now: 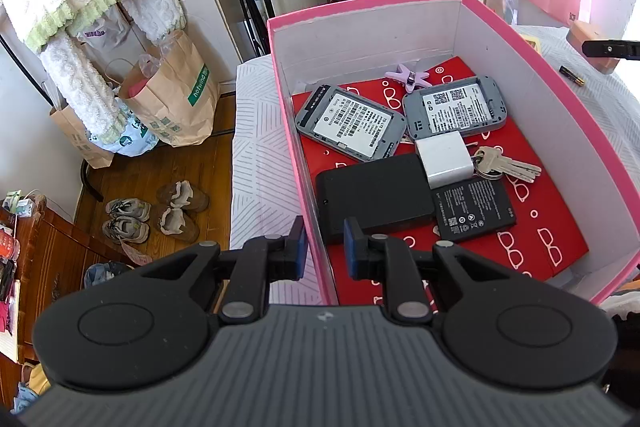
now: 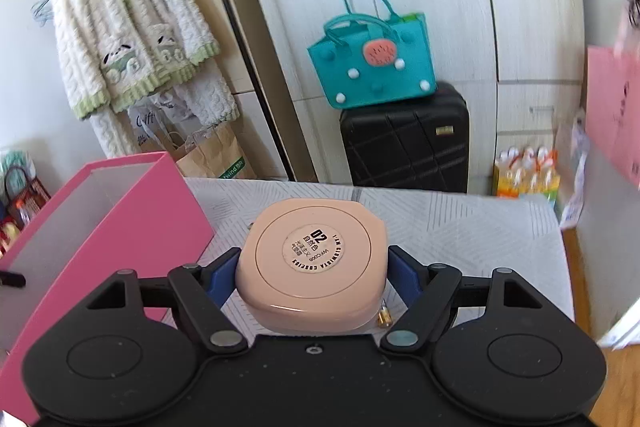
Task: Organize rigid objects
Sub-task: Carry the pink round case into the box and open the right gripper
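A pink box (image 1: pixel 360 5) stands on the patterned tablecloth; it also shows at the left in the right wrist view (image 2: pixel 100 211). Inside lie two grey router shells (image 1: pixel 348 125) (image 1: pixel 454 111), a purple star clip (image 1: pixel 408 75), a white charger (image 1: pixel 444 159), keys (image 1: pixel 508 167), a black case (image 1: pixel 372 195) and a flat black battery (image 1: pixel 474 209). My left gripper (image 1: pixel 325 245) straddles the box's near left wall, shut on it. My right gripper (image 2: pixel 314 267) is shut on a peach round-cornered compact (image 2: pixel 316 259), held above the table to the right of the box.
A small AA battery (image 1: pixel 572 75) lies on the cloth right of the box. Behind the table stand a black suitcase (image 2: pixel 404 143) with a teal bag (image 2: pixel 372 63) on top. Paper bags (image 1: pixel 172 99) and shoes (image 1: pixel 160 211) are on the floor at left.
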